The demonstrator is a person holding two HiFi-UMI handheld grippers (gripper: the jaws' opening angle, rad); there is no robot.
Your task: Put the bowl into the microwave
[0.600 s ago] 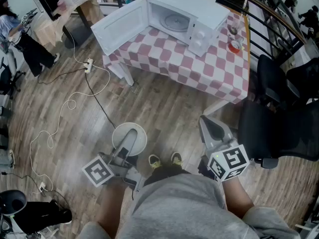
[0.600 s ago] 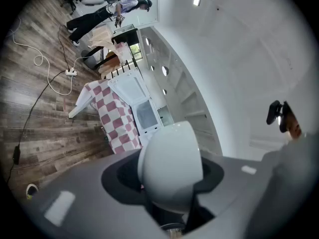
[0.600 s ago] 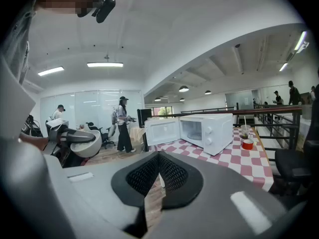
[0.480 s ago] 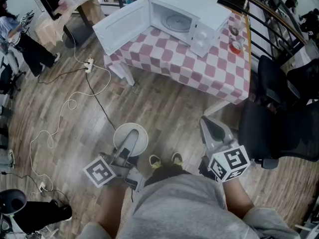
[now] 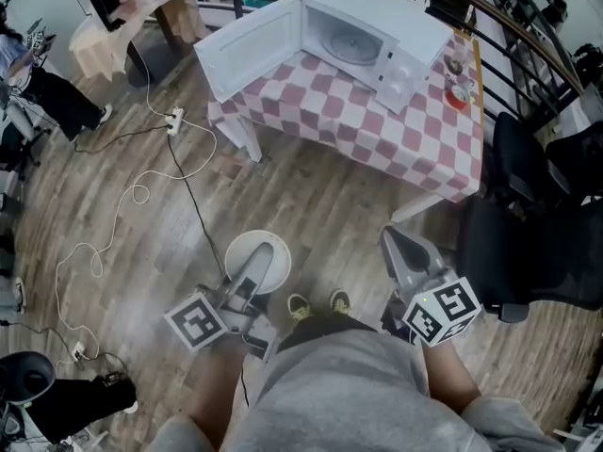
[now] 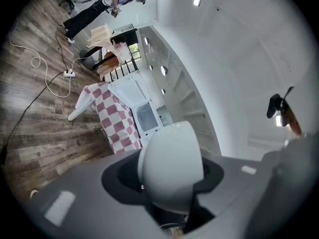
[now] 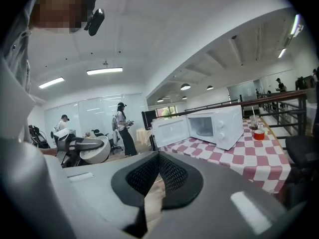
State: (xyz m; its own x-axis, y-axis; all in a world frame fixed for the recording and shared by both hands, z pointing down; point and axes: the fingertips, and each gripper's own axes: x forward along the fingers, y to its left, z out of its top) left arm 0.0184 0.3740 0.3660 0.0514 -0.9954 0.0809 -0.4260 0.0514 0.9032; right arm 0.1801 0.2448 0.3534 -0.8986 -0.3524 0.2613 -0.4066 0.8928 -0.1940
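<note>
Head view, counts: one bowl (image 5: 239, 254), one microwave (image 5: 377, 28), one worktop (image 5: 377, 135), two grippers.
Head view, bowl: near left, above the floor (image 5: 311, 205), carried by the left gripper (image 5: 258, 267). It is well apart from the microwave, which stands far on the worktop with its door open.
Head view, right gripper (image 5: 400, 249): near right.
Left gripper view: jaws spread partway, pinching the bowl.
Right gripper view: jaw tips pressed together, nothing between them.

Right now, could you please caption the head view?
The left gripper holds a white bowl; the open microwave stands ahead on a checkered table.
</note>
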